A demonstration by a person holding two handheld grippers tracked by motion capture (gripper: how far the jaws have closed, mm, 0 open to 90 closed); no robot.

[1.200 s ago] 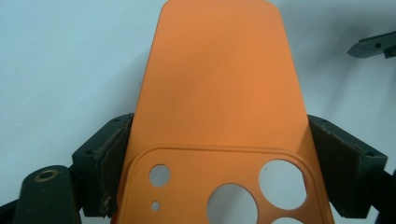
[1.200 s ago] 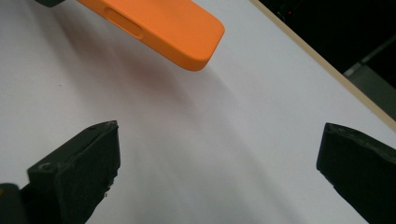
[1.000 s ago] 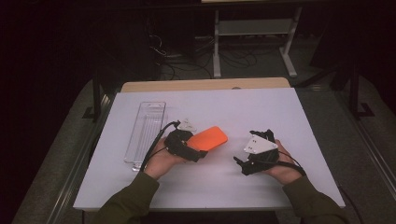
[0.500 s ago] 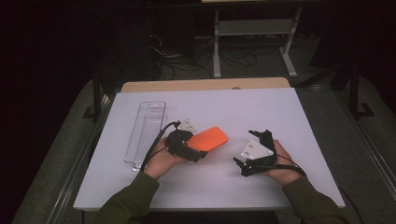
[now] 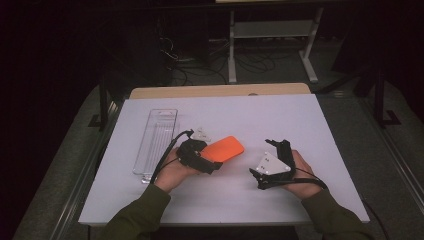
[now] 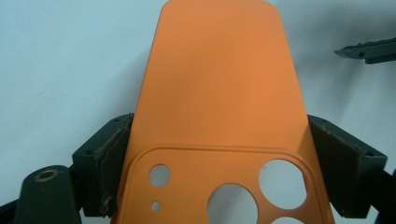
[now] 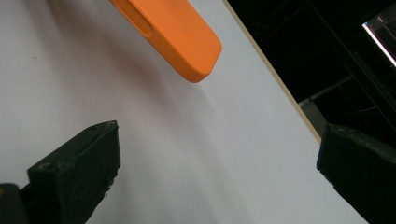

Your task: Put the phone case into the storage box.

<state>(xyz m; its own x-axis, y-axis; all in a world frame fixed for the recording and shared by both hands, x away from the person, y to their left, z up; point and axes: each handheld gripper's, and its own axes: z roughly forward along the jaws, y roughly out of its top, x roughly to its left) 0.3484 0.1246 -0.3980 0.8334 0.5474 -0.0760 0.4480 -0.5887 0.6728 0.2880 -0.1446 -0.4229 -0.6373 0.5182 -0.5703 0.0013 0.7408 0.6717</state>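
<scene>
An orange phone case with round camera holes is held a little above the white table, its back facing up. My left gripper is shut on the case at its camera end, one jaw on each long side. My right gripper is open a short way to the right of the case, with nothing between its jaws. From the right gripper view the far end of the case hangs above the table, ahead and to the left of my right gripper.
A clear plastic tray lies on the left part of the white table. Behind the table's far edge stand a metal frame and loose cables on a dark floor.
My right gripper has shifted slightly and tilted. The left gripper and the orange case have stayed in place.
</scene>
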